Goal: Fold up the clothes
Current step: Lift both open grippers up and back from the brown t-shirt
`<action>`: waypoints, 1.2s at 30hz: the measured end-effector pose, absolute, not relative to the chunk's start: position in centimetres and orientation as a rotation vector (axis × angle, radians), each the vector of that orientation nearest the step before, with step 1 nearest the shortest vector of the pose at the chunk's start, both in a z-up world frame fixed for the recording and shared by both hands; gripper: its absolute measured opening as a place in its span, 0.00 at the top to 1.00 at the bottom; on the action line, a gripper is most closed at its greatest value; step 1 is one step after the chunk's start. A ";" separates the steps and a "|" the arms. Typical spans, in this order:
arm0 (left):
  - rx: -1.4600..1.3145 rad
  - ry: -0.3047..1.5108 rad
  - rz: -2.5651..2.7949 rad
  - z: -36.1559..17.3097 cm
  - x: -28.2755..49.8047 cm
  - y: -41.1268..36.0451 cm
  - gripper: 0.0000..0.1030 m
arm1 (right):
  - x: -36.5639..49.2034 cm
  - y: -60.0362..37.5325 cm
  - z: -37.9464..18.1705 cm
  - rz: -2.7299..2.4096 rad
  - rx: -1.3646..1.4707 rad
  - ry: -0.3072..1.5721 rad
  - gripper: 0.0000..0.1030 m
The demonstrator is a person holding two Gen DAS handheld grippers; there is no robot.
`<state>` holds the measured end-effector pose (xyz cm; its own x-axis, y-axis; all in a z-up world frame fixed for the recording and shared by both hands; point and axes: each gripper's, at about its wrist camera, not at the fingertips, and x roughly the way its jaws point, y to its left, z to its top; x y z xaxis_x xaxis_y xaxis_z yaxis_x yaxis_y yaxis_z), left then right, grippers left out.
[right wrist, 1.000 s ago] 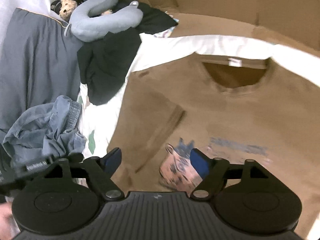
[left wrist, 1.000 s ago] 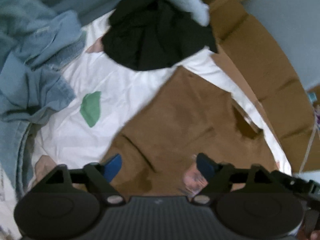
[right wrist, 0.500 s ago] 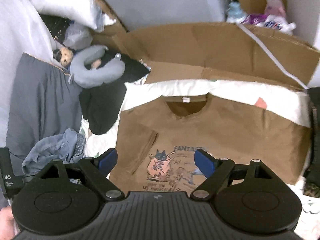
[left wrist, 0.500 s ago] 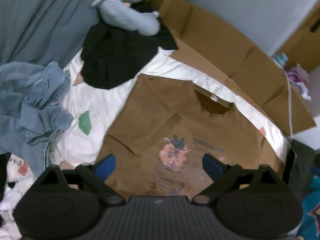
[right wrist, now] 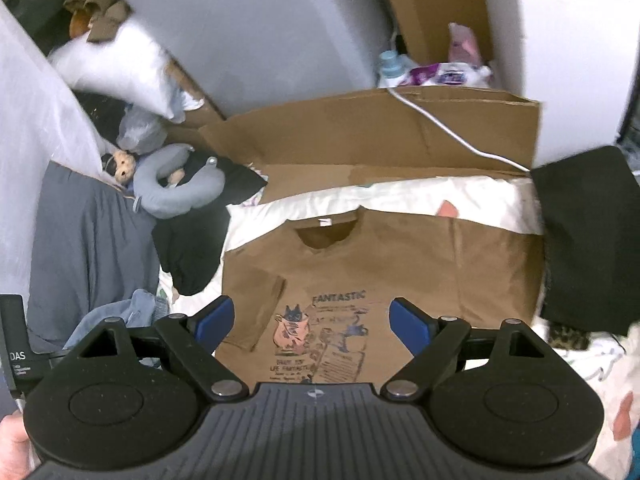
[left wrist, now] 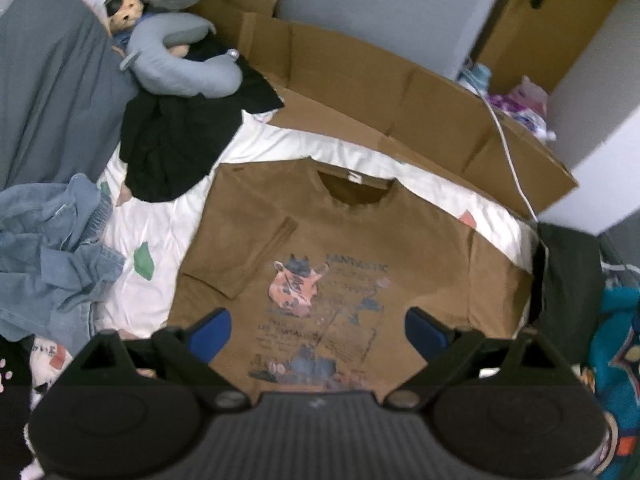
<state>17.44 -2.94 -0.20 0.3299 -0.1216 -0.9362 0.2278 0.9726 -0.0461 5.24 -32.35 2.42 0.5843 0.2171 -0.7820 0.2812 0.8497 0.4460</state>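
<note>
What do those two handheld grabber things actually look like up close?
Both look alike. The left gripper and right gripper each have a ribbed dark-grey body, two black round housings, black triangular linkage arms with silver pivot screws, and blue fingertip pads.

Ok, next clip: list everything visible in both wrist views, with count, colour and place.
T-shirt: one, brown, printed front up, flat on the white sheet, left-side sleeve folded in.
Sheet: one, white with coloured patches, under the shirt.
Black garment: one, crumpled, left of the shirt.
Denim clothes: blue heap, far left.
Neck pillow: one, grey-blue, behind the black garment.
Soft toy: one, tan, beside the pillow.
Cardboard: brown, flattened, behind the sheet.
Cable: one, white, across the cardboard.
Left gripper: open, above the shirt.
Right gripper: open, above the shirt.
</note>
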 end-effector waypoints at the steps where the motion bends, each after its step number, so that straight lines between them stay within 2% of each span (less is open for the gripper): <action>1: 0.108 1.218 -0.236 0.0 17.0 -3.3 0.08 | 4.5 -32.7 2.6 -0.049 0.575 0.962 0.13; 9: 0.181 1.204 -0.294 2.5 13.1 -6.6 0.08 | 0.2 -35.1 3.1 -0.083 0.595 0.990 0.14; 18: 0.211 1.206 -0.323 3.4 10.4 -9.5 0.08 | -2.3 -38.2 2.5 -0.095 0.656 0.939 0.13; 26: 0.243 1.204 -0.328 1.7 10.4 -11.6 0.07 | -3.9 -40.9 1.5 -0.099 0.708 0.895 0.05; 36: 0.251 1.207 -0.346 -2.9 13.0 -14.5 0.07 | -1.7 -42.7 -5.0 -0.136 0.648 0.974 0.03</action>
<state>13.00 -14.55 -2.89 0.3136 -0.1269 -0.9410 0.3909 0.9204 0.0061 -1.73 -42.67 -5.04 0.5698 0.1738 -0.8032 0.3876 0.8050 0.4492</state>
